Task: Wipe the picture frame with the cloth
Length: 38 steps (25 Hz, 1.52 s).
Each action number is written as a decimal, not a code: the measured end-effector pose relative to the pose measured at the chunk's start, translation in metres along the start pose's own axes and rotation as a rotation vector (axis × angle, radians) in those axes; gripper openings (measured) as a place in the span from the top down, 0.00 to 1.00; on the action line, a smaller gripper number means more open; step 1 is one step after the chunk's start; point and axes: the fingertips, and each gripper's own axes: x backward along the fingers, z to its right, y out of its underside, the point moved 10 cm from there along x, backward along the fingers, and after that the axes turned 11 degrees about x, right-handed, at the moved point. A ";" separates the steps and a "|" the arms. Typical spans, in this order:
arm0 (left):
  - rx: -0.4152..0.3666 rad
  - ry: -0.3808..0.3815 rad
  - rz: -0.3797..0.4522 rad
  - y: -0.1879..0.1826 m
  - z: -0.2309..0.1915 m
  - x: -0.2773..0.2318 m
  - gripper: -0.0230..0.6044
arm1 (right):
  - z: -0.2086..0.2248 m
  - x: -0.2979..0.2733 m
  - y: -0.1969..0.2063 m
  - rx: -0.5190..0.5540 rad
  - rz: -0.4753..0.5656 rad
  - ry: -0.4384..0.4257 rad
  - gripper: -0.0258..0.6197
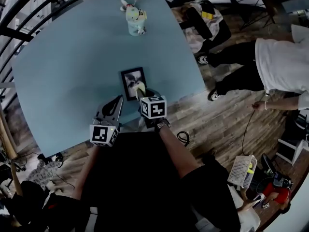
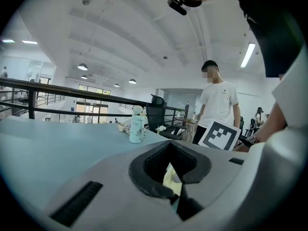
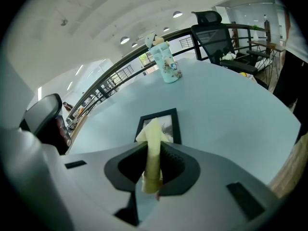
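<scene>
Closest to me sits the left gripper (image 1: 119, 99), low on the table (image 1: 67, 57), its jaws drawn together on nothing of their own. A pale yellow sliver shows through the notch between them, and I judge it to lie beyond the tips. Those tips point at the near left corner of the frame (image 1: 130, 80), just beside it, and I can't tell whether they touch. The left forearm runs straight out from the body.

My right gripper (image 1: 144, 94) is clamped on the yellow cloth (image 3: 153, 143), which stands between the jaws as a folded strip with its free end past the tips. That end rests on the near right part of the frame. The frame lies flat on the table close to the near edge, well apart from the bottle (image 1: 135, 19). The right wrist angles down so the jaws lean over the frame.

I judge the wipe to be under way: cloth is on the glass, but nothing shows how much has been covered. The cloth lies off the far half and the left border, so I'd count those as left
</scene>
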 end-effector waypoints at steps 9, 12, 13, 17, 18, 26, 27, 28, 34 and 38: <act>0.003 -0.049 0.007 0.001 -0.004 0.015 0.97 | -0.034 -0.019 0.004 0.095 -0.047 -0.099 0.87; 0.005 -0.053 0.005 0.002 -0.004 0.017 0.97 | -0.041 -0.024 0.007 0.119 -0.067 -0.123 0.87; 0.007 -0.054 0.005 0.002 -0.004 0.018 0.97 | -0.043 -0.026 0.008 0.125 -0.074 -0.129 0.87; -0.006 -0.048 0.004 0.000 -0.004 0.021 0.97 | -0.048 -0.029 0.013 0.132 -0.090 -0.135 0.87; -0.008 -0.047 0.002 -0.001 -0.005 0.021 0.97 | -0.048 -0.029 0.013 0.132 -0.089 -0.134 0.87; -0.003 -0.018 -0.001 -0.001 0.000 0.014 0.97 | -0.036 -0.019 0.016 0.097 -0.080 -0.097 0.87; -0.005 -0.012 -0.002 -0.003 0.001 0.013 0.97 | -0.034 -0.018 0.017 0.090 -0.077 -0.090 0.87; -0.008 -0.006 -0.005 -0.004 0.003 0.012 0.97 | -0.032 -0.016 0.017 0.083 -0.074 -0.084 0.87; 0.005 0.030 -0.006 0.005 0.005 0.004 0.97 | -0.017 -0.009 0.023 0.041 -0.059 -0.043 0.87; -0.010 0.056 -0.012 0.003 0.010 -0.002 0.97 | -0.004 -0.001 0.026 0.011 -0.045 -0.008 0.87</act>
